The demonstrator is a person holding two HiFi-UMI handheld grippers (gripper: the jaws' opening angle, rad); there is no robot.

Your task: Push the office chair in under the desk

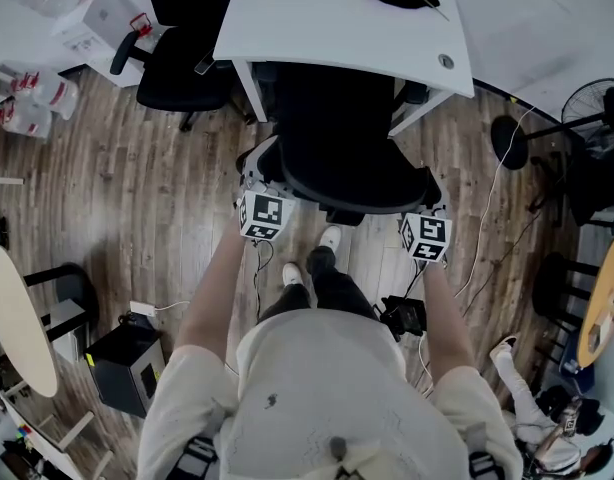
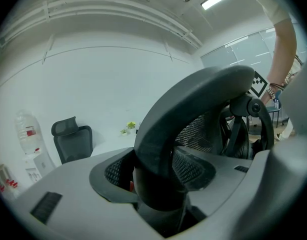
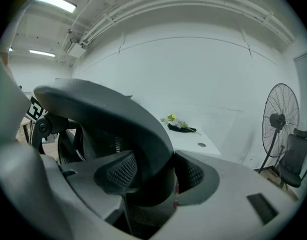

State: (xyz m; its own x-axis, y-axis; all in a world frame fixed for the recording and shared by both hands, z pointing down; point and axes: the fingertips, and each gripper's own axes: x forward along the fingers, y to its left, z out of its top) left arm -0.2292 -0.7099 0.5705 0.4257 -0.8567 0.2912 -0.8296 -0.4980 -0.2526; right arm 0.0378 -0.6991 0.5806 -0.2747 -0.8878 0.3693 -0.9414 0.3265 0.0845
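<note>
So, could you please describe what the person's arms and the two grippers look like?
Both the left gripper and right gripper have broad grey jaws with black mesh-textured pads, and each carries a white cube printed with black square markers. The person wears a pale short-sleeved shirt.

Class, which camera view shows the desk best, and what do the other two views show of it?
The head view: the desk is seen from above, most of its top in frame, with the chair partly under it. The right gripper view shows one end of the desk past the chair's back. The left gripper view shows only a sliver.
</note>
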